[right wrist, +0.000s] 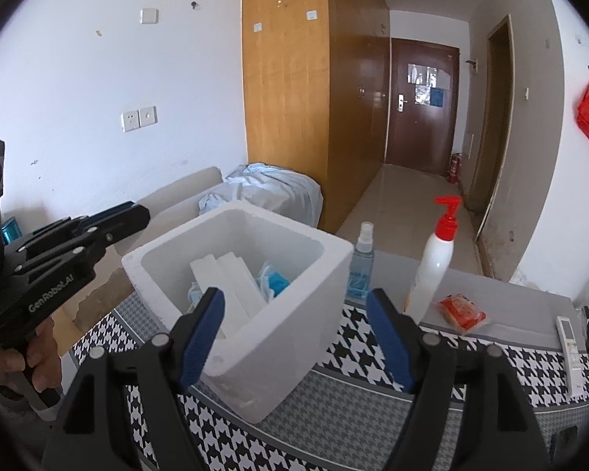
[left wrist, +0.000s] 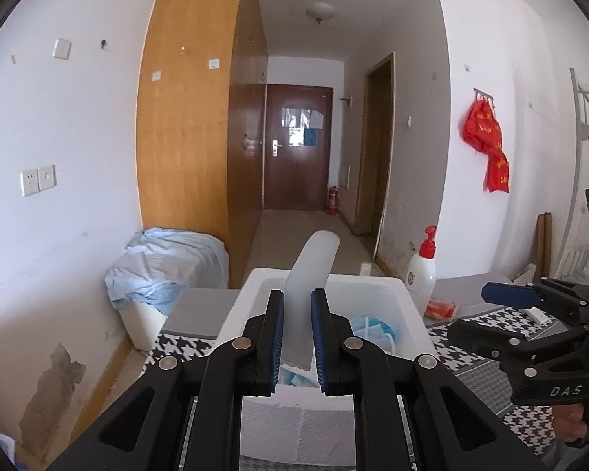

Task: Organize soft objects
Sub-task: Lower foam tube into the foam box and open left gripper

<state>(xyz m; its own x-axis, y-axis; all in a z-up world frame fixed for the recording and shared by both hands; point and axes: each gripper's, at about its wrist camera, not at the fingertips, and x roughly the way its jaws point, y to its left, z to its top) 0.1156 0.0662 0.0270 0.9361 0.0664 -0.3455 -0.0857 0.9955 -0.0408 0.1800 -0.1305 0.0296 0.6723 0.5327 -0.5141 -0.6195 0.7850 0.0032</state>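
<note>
My left gripper (left wrist: 296, 294) is shut on a pale, translucent white foam strip (left wrist: 318, 251), which stands upright above the white foam box (left wrist: 408, 314). Blue face masks (left wrist: 373, 327) lie inside that box. In the right wrist view the same box (right wrist: 169, 243) holds white foam strips (right wrist: 235, 278) and blue masks (right wrist: 275, 278). My right gripper (right wrist: 294, 294) is open, and the box's near corner shows between its spread fingers without the pads pressing on it. The left gripper (right wrist: 137, 212) hangs to the left of the box, held by a hand.
The box stands on a table under a houndstooth cloth (right wrist: 373, 353). Right of it are a blue spray bottle (right wrist: 361, 271), a white pump bottle with a red top (right wrist: 432, 274), a red packet (right wrist: 461, 312) and a remote (right wrist: 569, 337). A bin draped in blue cloth (right wrist: 271, 188) sits behind.
</note>
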